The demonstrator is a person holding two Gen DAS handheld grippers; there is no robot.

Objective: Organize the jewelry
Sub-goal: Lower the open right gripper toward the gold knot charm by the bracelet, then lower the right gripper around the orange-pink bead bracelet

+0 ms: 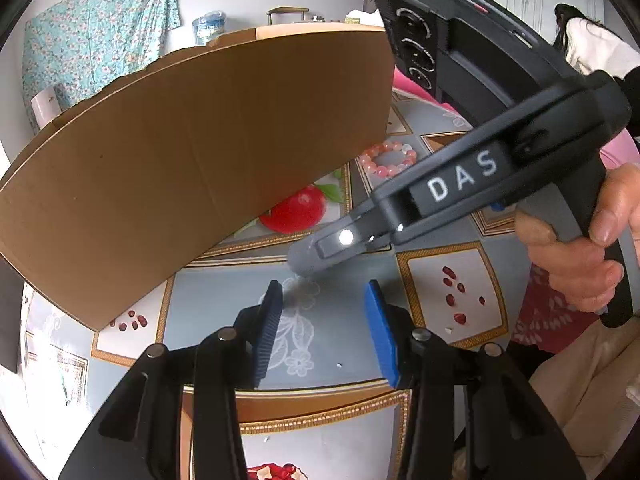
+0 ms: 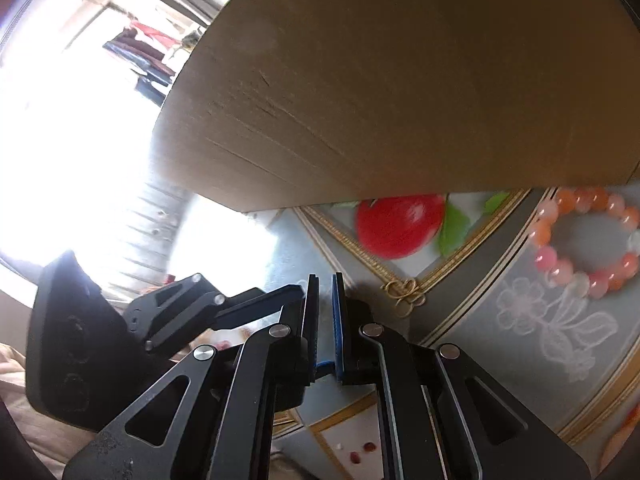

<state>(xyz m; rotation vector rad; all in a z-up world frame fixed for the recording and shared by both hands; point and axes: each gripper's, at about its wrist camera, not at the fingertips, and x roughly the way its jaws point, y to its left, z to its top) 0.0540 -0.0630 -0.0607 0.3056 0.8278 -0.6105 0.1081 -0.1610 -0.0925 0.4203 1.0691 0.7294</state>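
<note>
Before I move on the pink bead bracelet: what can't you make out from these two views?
- Brown cardboard box: its inside is hidden by its own wall in both views.
- Pink bead bracelet: its right side is cut by the right wrist frame edge.
- Right gripper: whether the tips touch the patterned tablecloth is unclear.

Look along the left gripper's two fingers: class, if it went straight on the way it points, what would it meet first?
Probably the tip of the right gripper, low over the tablecloth just ahead of the left gripper. Depth is unclear; it might slide under and touch the cloth instead.
</note>
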